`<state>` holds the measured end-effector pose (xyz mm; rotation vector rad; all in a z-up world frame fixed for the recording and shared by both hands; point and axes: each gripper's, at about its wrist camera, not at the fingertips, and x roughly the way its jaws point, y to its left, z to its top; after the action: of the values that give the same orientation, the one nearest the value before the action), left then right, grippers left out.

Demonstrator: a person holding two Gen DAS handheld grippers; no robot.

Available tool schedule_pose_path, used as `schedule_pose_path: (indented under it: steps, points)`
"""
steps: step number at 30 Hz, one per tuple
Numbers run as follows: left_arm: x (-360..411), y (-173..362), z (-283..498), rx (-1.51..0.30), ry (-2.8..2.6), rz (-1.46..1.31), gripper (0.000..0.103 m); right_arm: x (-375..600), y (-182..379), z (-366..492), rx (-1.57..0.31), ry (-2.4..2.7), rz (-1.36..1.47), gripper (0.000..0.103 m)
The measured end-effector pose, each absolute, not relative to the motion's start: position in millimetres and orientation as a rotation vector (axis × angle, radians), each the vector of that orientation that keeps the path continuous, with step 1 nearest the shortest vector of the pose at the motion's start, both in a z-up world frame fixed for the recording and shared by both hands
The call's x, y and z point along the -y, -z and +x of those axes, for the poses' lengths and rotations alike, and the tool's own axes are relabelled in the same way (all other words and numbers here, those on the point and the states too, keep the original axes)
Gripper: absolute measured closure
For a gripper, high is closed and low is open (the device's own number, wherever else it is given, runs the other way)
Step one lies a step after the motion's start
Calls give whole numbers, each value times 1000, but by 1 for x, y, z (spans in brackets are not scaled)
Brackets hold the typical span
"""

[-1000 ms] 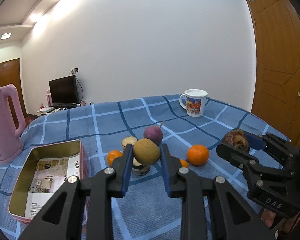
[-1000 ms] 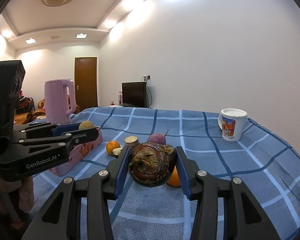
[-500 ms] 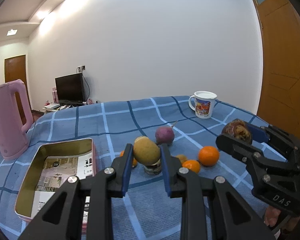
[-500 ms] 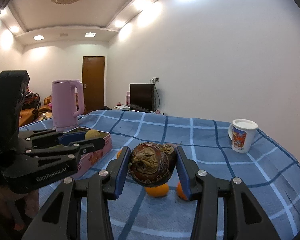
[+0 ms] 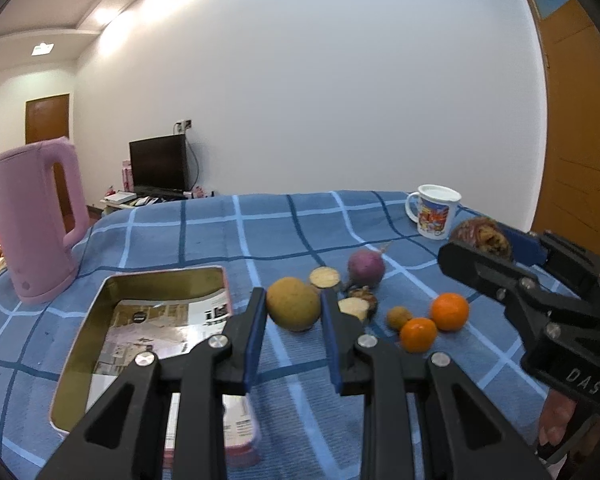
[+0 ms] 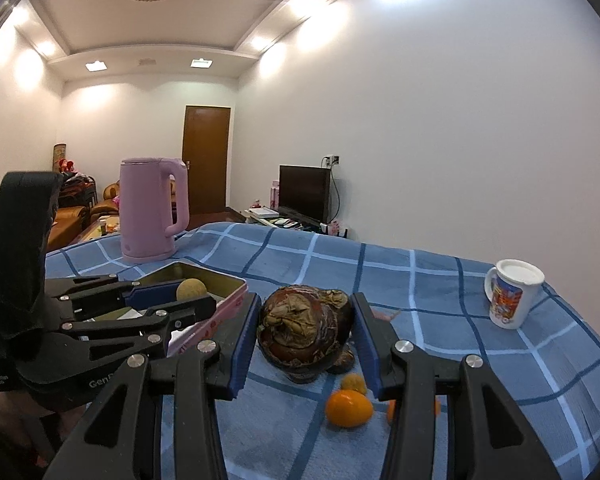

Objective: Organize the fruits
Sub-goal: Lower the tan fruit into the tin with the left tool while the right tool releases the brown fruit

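- Here, a tan round fruit (image 5: 293, 309) is clenched by the left gripper (image 5: 293, 322) beside the tin (image 5: 80, 344).
- A dark wrinkled fruit (image 6: 304, 330) is clenched by the right gripper (image 6: 305, 344).

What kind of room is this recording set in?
Probably a home living room: a television on a low stand, a brown sofa and a pink kettle on a table with a blue checked cloth.

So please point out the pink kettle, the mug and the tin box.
pink kettle (image 5: 32, 220), left wrist view, body side
mug (image 6: 512, 300), right wrist view, printed side
tin box (image 5: 85, 332), left wrist view, inner left wall
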<state>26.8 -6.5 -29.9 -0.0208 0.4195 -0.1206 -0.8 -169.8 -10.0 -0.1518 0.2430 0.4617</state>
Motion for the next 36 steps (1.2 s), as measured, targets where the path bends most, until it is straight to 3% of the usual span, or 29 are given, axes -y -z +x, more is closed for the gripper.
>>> schedule_pose_path:
  steps: [36]
  points:
    - [-90,55,58,-577,-80,-91,75,56,10,63,-379,-671,-221,56]
